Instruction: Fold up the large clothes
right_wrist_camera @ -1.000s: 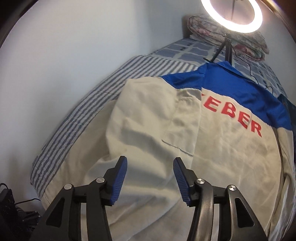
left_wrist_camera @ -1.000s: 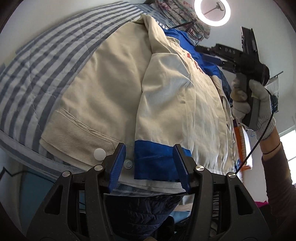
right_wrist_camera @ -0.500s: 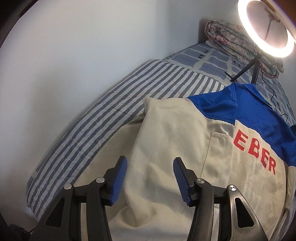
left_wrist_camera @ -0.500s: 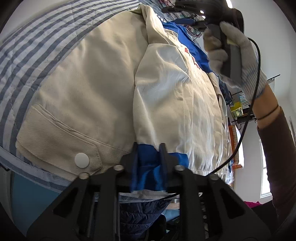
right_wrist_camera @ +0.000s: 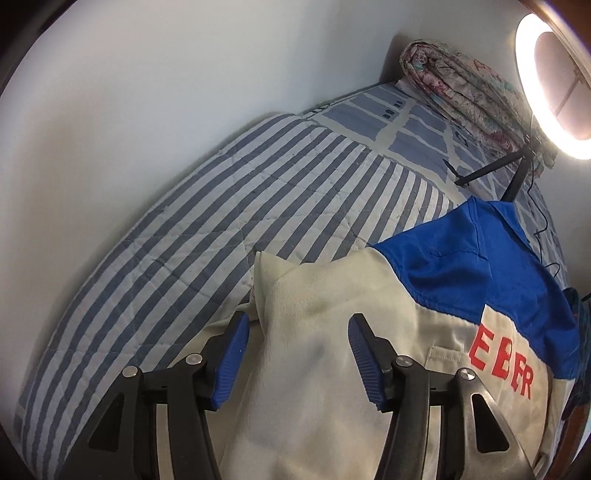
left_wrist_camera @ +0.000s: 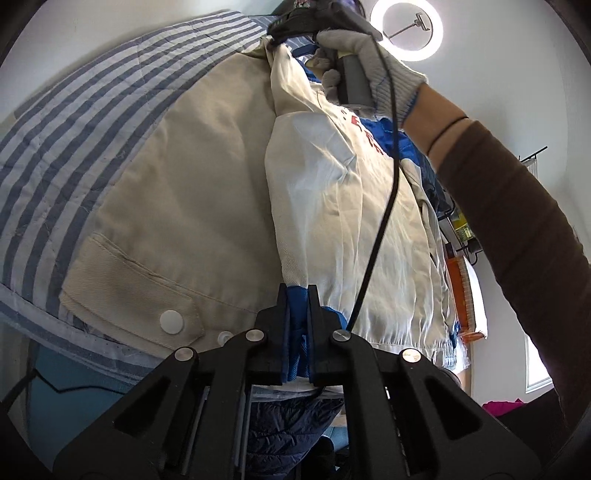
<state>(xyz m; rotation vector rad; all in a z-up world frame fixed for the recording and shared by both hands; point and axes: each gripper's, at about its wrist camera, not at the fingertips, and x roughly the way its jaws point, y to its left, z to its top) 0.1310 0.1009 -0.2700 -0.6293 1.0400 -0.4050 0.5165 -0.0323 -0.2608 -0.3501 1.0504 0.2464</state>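
Gripping, left wrist view: left gripper [left_wrist_camera: 297, 317] is clamped tight on the blue cuff [left_wrist_camera: 295, 314] of one sleeve, cloth bunched between the two black fingers.
Jacket, left wrist view: one cream jacket [left_wrist_camera: 207, 206] lies spread on the striped bedspread [left_wrist_camera: 74, 122], its hem at the near edge of the bed; the sleeve [left_wrist_camera: 332, 206] is folded lengthwise over the body, running from the far shoulder down to the near hem.
Snaps: two white snaps show by the near hem, one on a cream tab [left_wrist_camera: 171, 320], one partly hidden behind the left finger [left_wrist_camera: 224, 336].
Right hand: one gloved hand [left_wrist_camera: 365, 62] grips the handle of the right gripper [left_wrist_camera: 280, 38] at the far shoulder of the jacket; a black cable [left_wrist_camera: 388, 192] hangs from it across the sleeve.
Lamp: one ring light [left_wrist_camera: 406, 29] glows beyond the far end of the bed.
Fingers, right wrist view: right gripper [right_wrist_camera: 295, 350] has its two blue pads [right_wrist_camera: 229, 362] at a middling gap and closing, with the cream shoulder fold [right_wrist_camera: 306, 302] lying between them, neither pad pressing on it.
Jacket, right wrist view: blue yoke [right_wrist_camera: 461, 266] and red letters [right_wrist_camera: 502, 365] lie toward the right edge of the bed.
Bedding: one rolled floral quilt [right_wrist_camera: 461, 74] sits at the far end of the bed, against the wall.
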